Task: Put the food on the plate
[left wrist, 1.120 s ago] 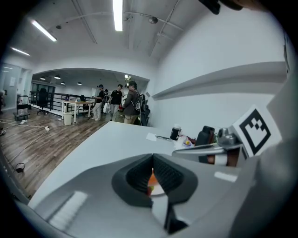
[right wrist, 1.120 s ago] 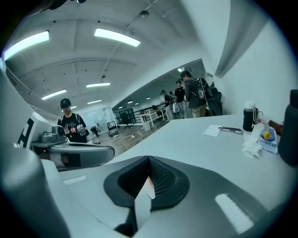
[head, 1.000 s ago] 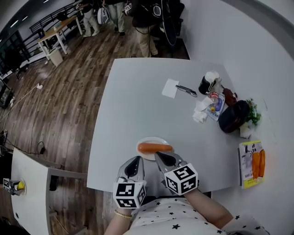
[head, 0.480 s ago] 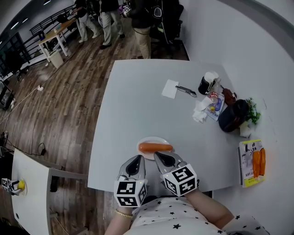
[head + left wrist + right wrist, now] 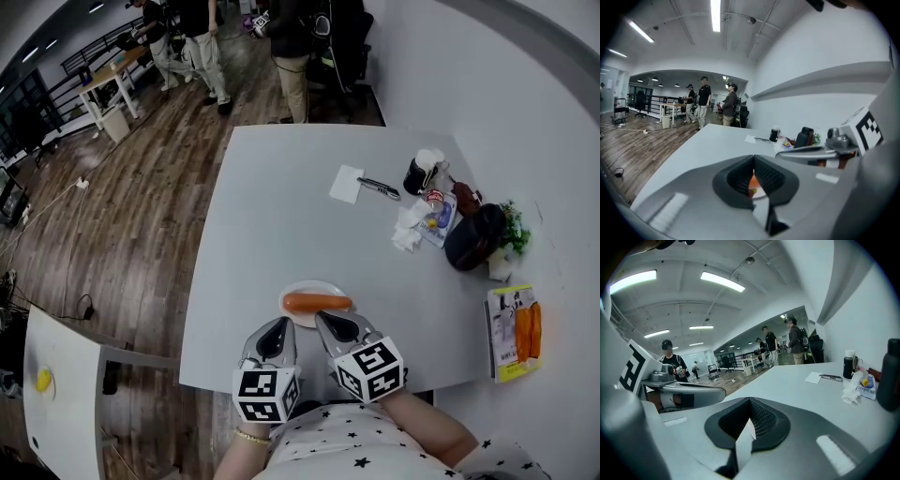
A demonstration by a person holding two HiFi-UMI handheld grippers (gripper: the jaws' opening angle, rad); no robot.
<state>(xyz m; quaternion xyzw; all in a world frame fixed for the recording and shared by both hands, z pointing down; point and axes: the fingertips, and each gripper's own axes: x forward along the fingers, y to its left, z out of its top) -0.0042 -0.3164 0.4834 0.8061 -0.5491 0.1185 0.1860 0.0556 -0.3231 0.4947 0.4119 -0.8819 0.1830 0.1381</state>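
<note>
sausage (image 5: pixel 317 303): lying flat on the plate (image 5: pixel 305 286), lower middle of the head view, so it looks like the food's where it belongs
handling: probably light, soft-ish and a bit greasy, could roll; best pinched gently across the middle
table (image 5: pixel 281 206): plate sits near its front edge
left gripper (image 5: pixel 277 328): just below the plate, jaws together, nothing in them
right gripper (image 5: pixel 331 323): right beside it, also pinched closed and empty

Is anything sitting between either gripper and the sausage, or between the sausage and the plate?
Nothing visible. The sausage already lies on the plate, and only bare table separates it from the left gripper and right gripper, both shut and empty.
</note>
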